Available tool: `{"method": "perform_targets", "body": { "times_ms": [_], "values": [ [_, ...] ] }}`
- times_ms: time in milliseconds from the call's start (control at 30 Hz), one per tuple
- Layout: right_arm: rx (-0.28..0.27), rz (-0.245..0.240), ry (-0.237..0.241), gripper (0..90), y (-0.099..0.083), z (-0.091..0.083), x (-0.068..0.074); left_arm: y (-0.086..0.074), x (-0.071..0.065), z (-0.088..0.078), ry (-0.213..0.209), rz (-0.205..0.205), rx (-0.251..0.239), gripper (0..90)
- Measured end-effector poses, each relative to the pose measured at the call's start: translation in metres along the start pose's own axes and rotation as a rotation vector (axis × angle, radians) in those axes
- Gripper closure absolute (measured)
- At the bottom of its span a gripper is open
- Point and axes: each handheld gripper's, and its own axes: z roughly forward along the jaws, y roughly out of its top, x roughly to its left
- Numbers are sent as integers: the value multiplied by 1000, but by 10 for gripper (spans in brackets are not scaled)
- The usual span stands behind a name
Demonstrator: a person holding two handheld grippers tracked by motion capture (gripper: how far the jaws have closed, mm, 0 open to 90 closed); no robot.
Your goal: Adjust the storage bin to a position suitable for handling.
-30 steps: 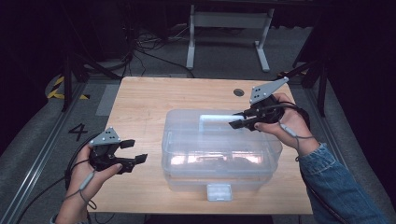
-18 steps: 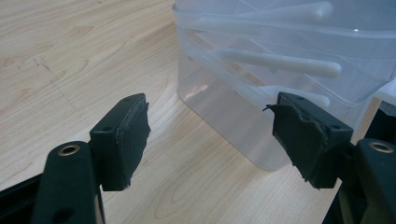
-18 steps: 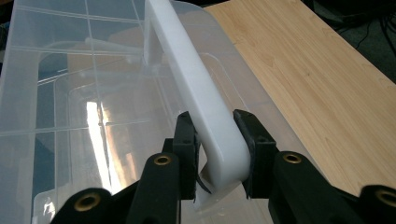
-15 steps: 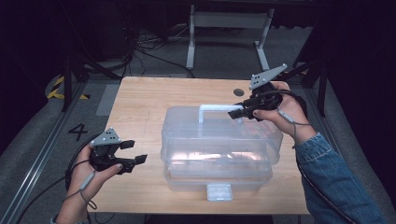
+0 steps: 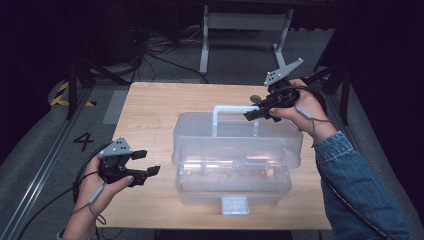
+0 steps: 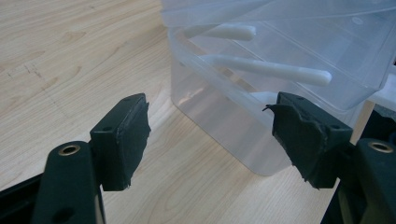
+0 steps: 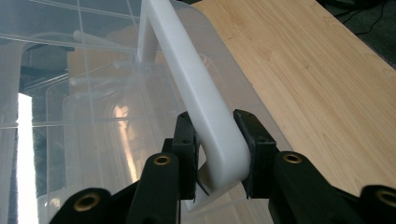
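Note:
A clear plastic storage box [image 5: 232, 170] with a clear lid [image 5: 200, 137] stands in the middle of the wooden table [image 5: 150, 110]. Its white handle [image 5: 232, 107] stands upright above the lid. My right gripper [image 5: 251, 115] is shut on the handle's right corner. In the right gripper view the handle [image 7: 187, 74] sits pinched between both pads of the right gripper [image 7: 217, 135]. My left gripper [image 5: 149, 162] rests open on the table, left of the box and apart from it. In the left gripper view the box's near corner [image 6: 224, 121] lies beyond the open left gripper [image 6: 210, 135].
A white latch [image 5: 235, 205] hangs at the box's front, near the table's front edge. A small dark round object [image 5: 255, 98] lies on the table behind the box. Bare wood [image 6: 70, 56] stretches left of and behind the box. A metal stand [image 5: 245, 22] is on the floor beyond.
The right gripper has moved up and toward the far right with the handle, which has swung from lying on the lid to standing upright. The left gripper has stayed in place.

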Motion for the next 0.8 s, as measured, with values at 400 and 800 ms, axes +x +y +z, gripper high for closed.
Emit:
{"method": "perform_targets", "body": {
  "times_ms": [400,800],
  "values": [
    [8,29,35,719,3,1,-10,6,-7,10,-9,16,2,281],
    [10,41,47,719,3,2,-13,14,-22,16,-117,58,-79,815]
  ]
}}
